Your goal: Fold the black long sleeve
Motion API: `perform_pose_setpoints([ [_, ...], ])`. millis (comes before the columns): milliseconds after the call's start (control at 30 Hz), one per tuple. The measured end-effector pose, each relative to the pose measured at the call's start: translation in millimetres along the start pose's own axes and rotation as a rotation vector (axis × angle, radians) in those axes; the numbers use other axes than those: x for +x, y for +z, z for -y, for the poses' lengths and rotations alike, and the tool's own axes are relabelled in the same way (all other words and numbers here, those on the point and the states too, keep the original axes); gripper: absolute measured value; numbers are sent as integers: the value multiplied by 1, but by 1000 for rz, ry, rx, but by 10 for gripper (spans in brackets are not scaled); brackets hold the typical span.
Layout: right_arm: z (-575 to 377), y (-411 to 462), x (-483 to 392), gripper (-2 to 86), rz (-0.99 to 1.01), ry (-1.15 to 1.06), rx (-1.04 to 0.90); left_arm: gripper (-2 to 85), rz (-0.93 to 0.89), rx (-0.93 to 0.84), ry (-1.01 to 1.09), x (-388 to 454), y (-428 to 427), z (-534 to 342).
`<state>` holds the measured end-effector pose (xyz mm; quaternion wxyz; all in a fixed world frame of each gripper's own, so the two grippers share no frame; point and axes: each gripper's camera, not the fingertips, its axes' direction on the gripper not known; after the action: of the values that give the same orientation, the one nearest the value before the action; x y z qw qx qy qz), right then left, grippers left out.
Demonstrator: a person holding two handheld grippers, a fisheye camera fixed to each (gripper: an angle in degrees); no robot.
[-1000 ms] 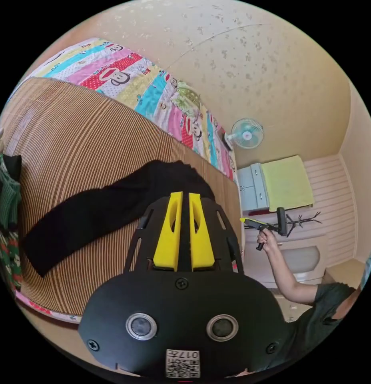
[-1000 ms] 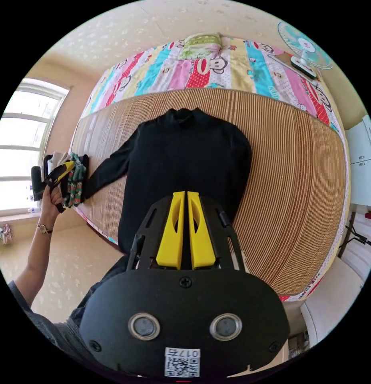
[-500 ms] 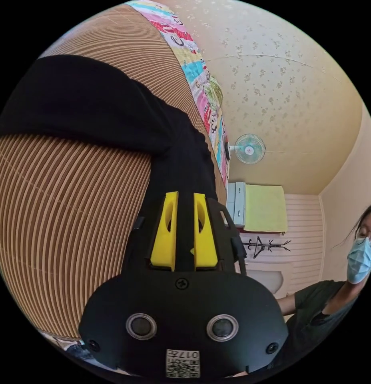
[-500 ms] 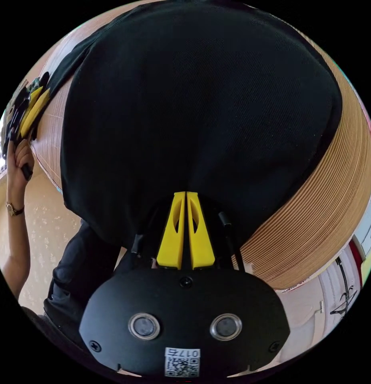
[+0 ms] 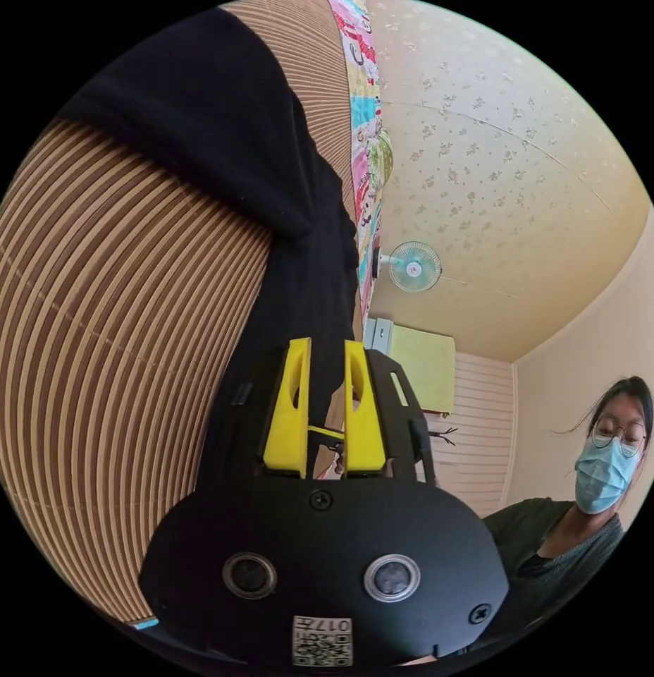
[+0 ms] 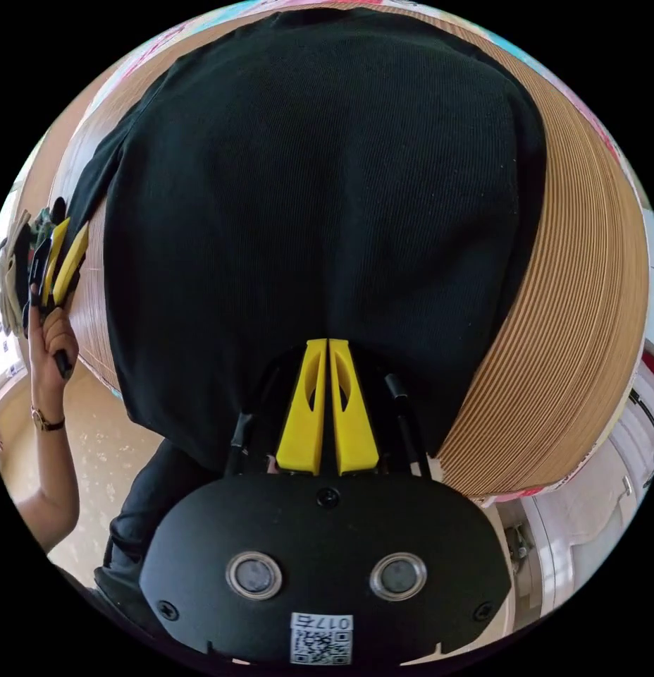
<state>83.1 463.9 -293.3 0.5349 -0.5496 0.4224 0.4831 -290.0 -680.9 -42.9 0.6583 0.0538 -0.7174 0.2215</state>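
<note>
Right gripper view looks down over the black long sleeve (image 6: pixel 320 197), which lies spread flat on the striped mat (image 6: pixel 588 303) of the bed, its body reaching ahead of the jaws and its hem at the bed's near edge just under them. The right gripper (image 6: pixel 328 349) has its yellow jaws pressed together with no gap; whether any hem cloth is caught between them I cannot tell, since black fabric and black frame merge there.

Off to one side of those jaws, the left gripper (image 6: pixel 63 247) sits at the far edge of the mat, held upright in a hand (image 6: pixel 53 338) with a watch on the wrist, forearm raised from below. In the left gripper view its jaws (image 5: pixel 325 352) stand a narrow way apart, the garment's side and sleeve (image 5: pixel 221 134) running ahead of them, but nothing is pinched.

To do this step well, I'd say both grippers should take matching points on the hem or side seam, each with a firm bite through both layers, before lifting. Lifting evenly and keeping the cloth taut between the two would likely stop the knit from sagging and give a straight crease. The left one seems to need to reach in closer first.
</note>
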Motion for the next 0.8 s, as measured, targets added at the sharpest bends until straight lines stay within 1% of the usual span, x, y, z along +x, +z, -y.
perform_pose_setpoints([
  [167, -29, -18, 78, 1, 302, 137, 26, 85, 6, 2, -29, -16, -11, 8],
  [267, -43, -26, 106, 1, 398, 164, 19, 103, 103, -3, -1, -14, -16, 10],
  [333, -51, -32, 115, 1, 407, 154, 18, 102, 279, -31, 73, -4, -13, 10],
  [367, -57, -36, 120, 1, 404, 142, 21, 98, 319, -51, 102, -2, -9, 9],
  [400, -60, -38, 122, 1, 404, 140, 23, 78, 411, -91, 138, 2, 0, 8],
  [433, -67, -43, 127, 1, 405, 143, 29, 64, 466, -113, 177, 5, 8, 5],
  [567, -93, -57, 139, 1, 400, 203, 52, 44, 564, -148, 215, 14, 22, 0],
  [633, -104, -64, 141, 2, 387, 264, 55, 31, 702, -204, 257, 30, 28, 1],
  [667, -111, -69, 142, 3, 379, 300, 53, 27, 741, -196, 268, 35, 26, 1],
  [700, -113, -71, 142, 3, 379, 310, 53, 23, 801, -148, 278, 43, 14, -1],
  [800, -122, -74, 137, 5, 521, 297, 26, 22, 854, -16, 239, 43, -18, -10],
])
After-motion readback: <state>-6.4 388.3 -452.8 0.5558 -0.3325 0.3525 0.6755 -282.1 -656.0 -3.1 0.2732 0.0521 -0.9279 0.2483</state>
